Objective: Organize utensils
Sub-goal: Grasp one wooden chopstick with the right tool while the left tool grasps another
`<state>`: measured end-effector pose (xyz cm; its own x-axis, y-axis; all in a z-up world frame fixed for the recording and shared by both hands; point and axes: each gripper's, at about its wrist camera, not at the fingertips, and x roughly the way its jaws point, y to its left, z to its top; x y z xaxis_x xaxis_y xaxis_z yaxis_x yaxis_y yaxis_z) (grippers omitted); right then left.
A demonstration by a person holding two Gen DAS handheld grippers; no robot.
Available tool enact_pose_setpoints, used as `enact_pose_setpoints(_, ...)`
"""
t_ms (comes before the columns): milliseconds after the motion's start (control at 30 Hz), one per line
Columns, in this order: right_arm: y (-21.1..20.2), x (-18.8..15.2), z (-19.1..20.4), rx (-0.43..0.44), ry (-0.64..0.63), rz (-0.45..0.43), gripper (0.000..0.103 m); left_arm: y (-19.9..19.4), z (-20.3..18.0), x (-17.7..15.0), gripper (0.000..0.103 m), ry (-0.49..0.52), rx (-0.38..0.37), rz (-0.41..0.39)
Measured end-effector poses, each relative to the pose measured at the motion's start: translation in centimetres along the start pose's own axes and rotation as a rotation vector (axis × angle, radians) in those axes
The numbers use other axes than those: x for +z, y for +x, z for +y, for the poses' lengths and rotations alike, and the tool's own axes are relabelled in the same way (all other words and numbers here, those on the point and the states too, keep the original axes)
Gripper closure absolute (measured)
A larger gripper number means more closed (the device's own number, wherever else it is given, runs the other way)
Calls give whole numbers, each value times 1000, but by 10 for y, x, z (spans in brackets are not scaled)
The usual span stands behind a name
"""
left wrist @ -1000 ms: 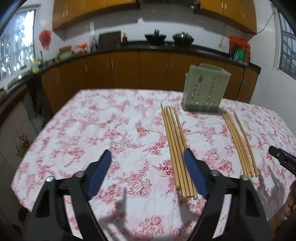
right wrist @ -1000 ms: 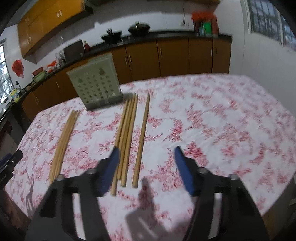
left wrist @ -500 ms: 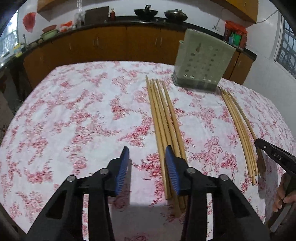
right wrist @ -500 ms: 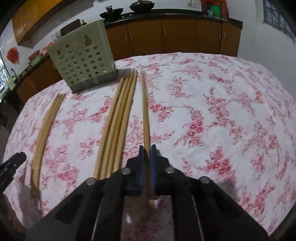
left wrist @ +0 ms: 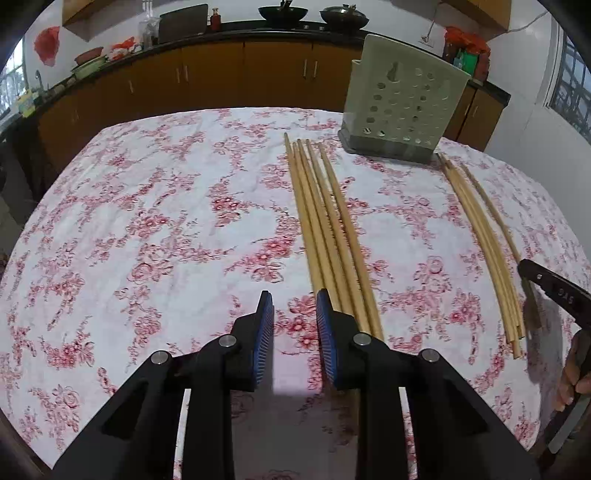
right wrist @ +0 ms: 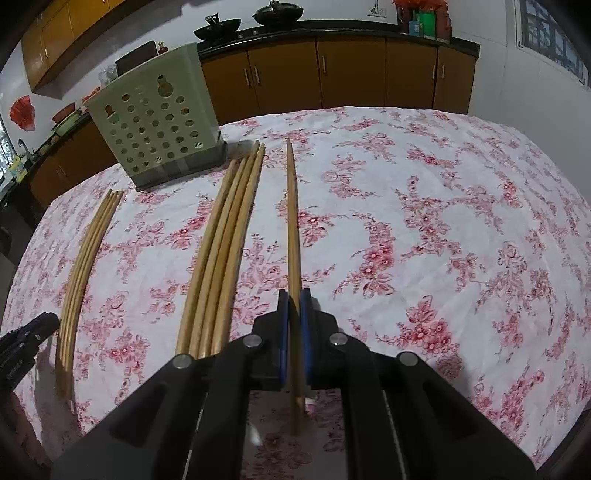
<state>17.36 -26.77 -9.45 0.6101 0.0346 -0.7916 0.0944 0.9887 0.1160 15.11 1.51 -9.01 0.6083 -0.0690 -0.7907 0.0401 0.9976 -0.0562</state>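
Two bundles of long wooden chopsticks lie on the floral tablecloth. In the left wrist view the near bundle (left wrist: pixel 325 221) lies just right of my left gripper (left wrist: pixel 294 297), which is partly open and empty, low over the cloth. The other bundle (left wrist: pixel 480 236) lies to the right. In the right wrist view my right gripper (right wrist: pixel 294 295) is shut on a single chopstick (right wrist: pixel 293 206) lying apart from its bundle (right wrist: pixel 225 243). A pale green perforated utensil holder (right wrist: pixel 159 122) stands upright at the far side, also in the left wrist view (left wrist: pixel 402 103).
The table (left wrist: pixel 147 221) has rounded edges close to both grippers. The right gripper's tip shows at the right edge of the left wrist view (left wrist: pixel 554 291). Wooden cabinets and a counter with pans (left wrist: pixel 280 14) stand behind the table.
My right gripper closed on the single chopstick. My left gripper narrowed its jaws and moved forward and down beside the left bundle.
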Motion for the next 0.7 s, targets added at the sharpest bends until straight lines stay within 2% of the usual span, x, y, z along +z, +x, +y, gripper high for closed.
enact_pose_setpoints(133,-1,-1,1,0,-10,2,94,2,2,-1,79,-12,-17,21)
enact_pose_setpoints(333,-3,-3,0,5,-10,-2,94,-8,0,1,79,-20,-53,-17)
enact_pose_setpoints(567,-3,-4,-1,9,-11,-4,93,-1,-7,0,79,13,-31,20)
enact_pose_setpoints(667,-4,-5,0,16,-16,-2,93,2,-5,0,81,4,-34,36)
enact_pose_setpoints(700,-5,-6,0,18,-18,-2,93,4,-4,1,88,-1,-25,42)
